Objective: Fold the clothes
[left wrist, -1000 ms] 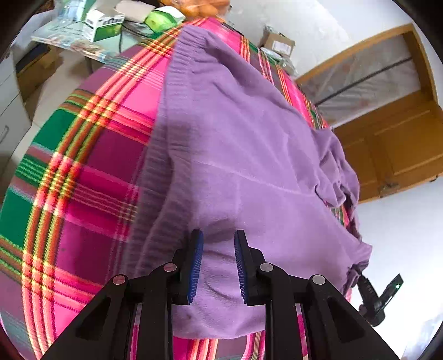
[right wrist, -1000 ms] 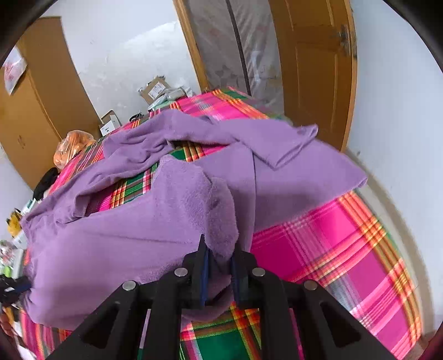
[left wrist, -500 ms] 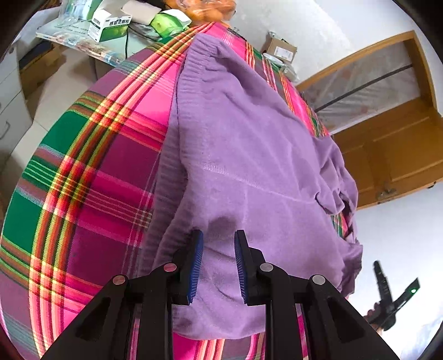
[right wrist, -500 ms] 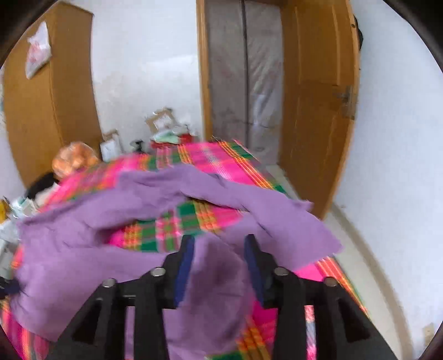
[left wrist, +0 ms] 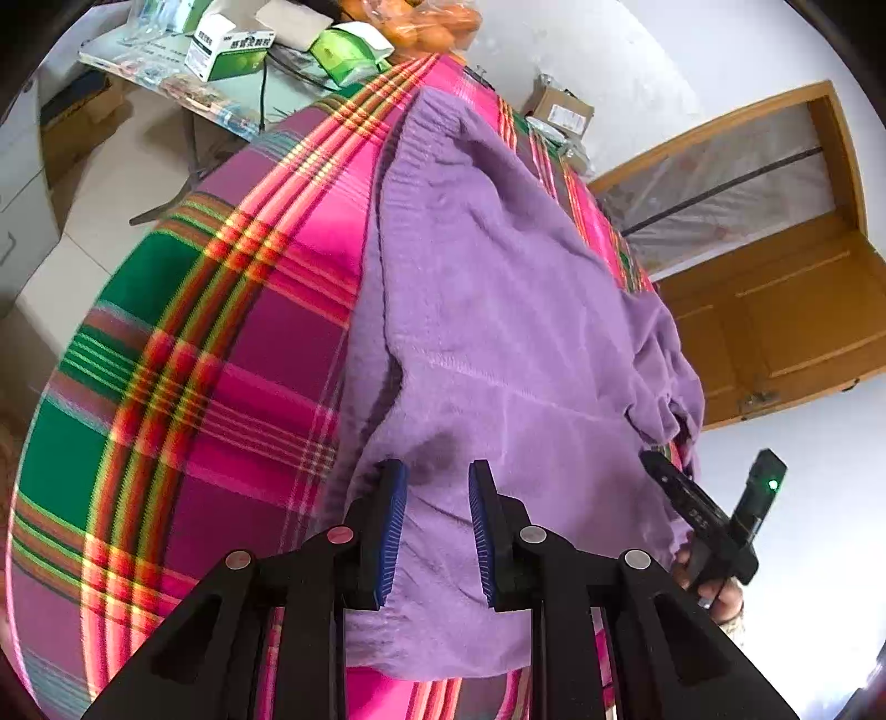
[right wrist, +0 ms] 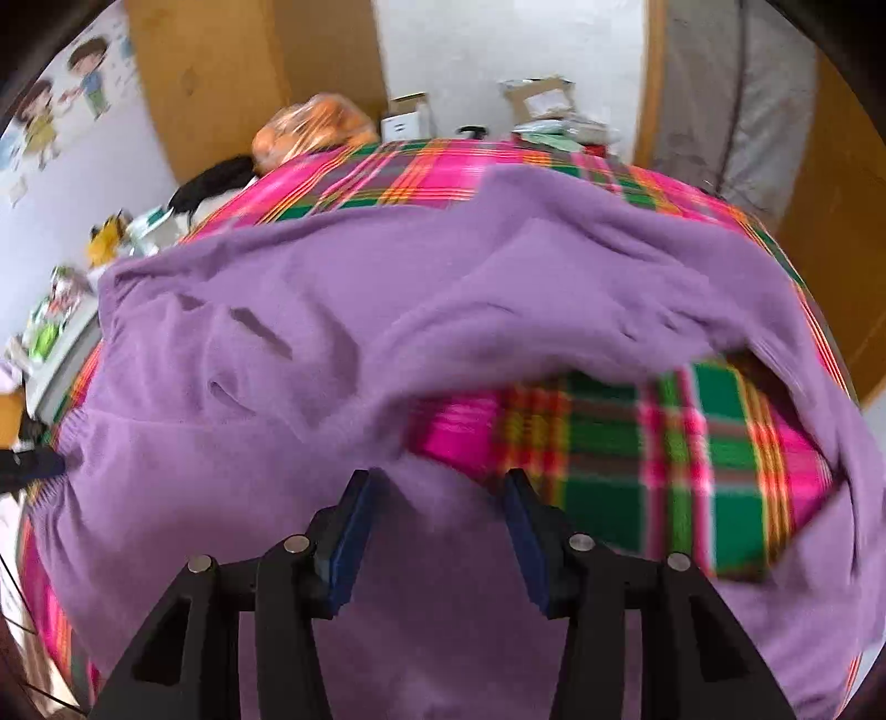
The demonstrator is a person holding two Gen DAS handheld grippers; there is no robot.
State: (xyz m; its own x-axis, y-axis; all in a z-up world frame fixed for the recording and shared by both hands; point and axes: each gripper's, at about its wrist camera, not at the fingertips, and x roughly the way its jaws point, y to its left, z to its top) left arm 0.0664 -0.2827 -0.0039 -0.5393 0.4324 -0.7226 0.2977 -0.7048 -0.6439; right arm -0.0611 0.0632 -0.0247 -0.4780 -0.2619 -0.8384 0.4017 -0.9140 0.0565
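Both hand-held grippers [left wrist: 437, 487] [right wrist: 437, 498] agape

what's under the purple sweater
The plaid blanket lies under the purple sweater, showing around it and through one gap. Whatever else lies beneath the sweater is covered.

Ahead of the left claw and off to its left, a cluttered pale side table [left wrist: 166, 83] carries a green-and-white carton [left wrist: 230, 47] and stands on a light tiled floor [left wrist: 111, 183]. To that claw's right, a brown wooden door [left wrist: 786, 315] meets a white plastered wall [left wrist: 609, 50]. Beyond the right claw, a tall brown wooden cupboard [right wrist: 221, 72] adjoins a white wall bearing cartoon stickers [right wrist: 61, 83]. Daylight is bright and even.
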